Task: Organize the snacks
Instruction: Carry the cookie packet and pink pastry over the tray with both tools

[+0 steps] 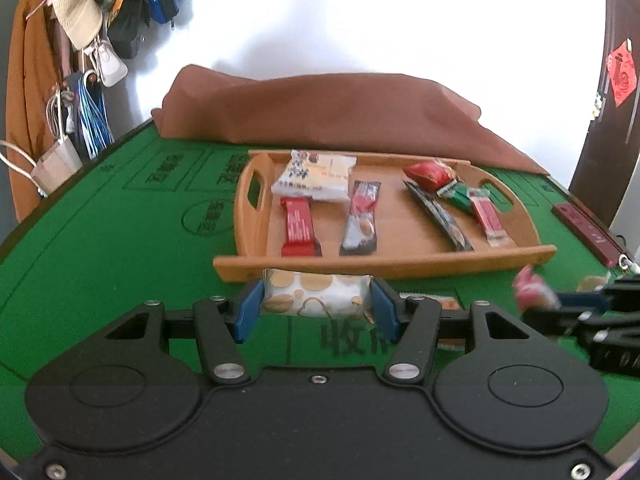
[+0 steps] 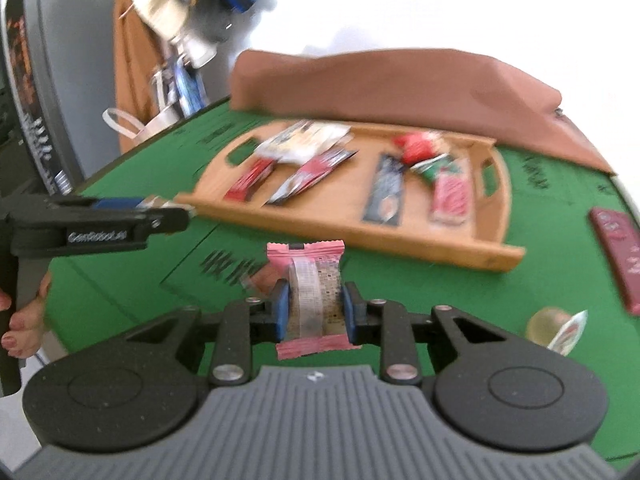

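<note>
Seven snack packets lie in one wooden tray [image 1: 400, 264]; left gripper [image 1: 316, 308] clamps a white dotted packet [image 1: 316, 294], right gripper [image 2: 314, 312] pinches a pink packet [image 2: 312, 280]; one jelly cup [image 2: 548, 324] sits on the worktop [image 1: 120, 248].

Whole right wrist view smeared with motion, wrappers in the wooden tray [image 2: 472, 258] too blurred to read. In the left wrist view, right tongs [image 1: 538, 300] cut off by the picture's edge, pink packet [image 1: 534, 289] there just a blur. Orange-edged packet [image 1: 444, 303] on the bench [image 1: 120, 248] mostly hidden behind the left tongs [image 1: 316, 307].
</note>
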The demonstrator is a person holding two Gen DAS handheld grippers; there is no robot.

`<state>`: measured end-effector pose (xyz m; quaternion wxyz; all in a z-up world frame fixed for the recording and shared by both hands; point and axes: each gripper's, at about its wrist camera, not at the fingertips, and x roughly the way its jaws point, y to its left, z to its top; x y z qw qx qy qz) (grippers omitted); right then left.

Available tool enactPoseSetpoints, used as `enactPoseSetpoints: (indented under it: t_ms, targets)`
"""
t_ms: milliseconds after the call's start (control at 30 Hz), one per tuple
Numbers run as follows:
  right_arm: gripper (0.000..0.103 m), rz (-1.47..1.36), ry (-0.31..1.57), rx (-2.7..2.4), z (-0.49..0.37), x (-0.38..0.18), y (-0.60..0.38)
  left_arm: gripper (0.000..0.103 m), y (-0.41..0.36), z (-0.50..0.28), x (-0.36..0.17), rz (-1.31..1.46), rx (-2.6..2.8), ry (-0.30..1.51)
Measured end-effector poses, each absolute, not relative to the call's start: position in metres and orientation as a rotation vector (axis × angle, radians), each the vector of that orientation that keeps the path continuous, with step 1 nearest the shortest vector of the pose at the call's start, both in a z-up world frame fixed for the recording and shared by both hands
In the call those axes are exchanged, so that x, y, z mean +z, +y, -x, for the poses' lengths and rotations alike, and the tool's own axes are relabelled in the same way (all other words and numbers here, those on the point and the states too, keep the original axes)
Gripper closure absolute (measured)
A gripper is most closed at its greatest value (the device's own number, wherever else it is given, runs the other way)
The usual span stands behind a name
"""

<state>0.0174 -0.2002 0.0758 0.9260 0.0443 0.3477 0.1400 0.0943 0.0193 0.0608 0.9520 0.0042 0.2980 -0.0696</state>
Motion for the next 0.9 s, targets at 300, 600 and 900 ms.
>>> enactPoseSetpoints:
  t_ms: [300, 600, 900]
  targets:
    - [0.071, -0.098, 0.661, 0.164, -0.057, 0.087, -0.230, 0.047, 0.015, -0.142, 0.073, 0.012, -0.153, 0.602]
    - [0.071, -0.124, 0.646, 0.041, -0.105, 0.073, -0.239, 0.047, -0.004, -0.193, 0.064, -0.057, -0.106, 0.616]
    - [0.071, -0.129, 0.728, 0.026, -0.142, 0.045, -0.231, 0.047, -0.020, -0.232, 0.039, -0.090, -0.095, 0.674]
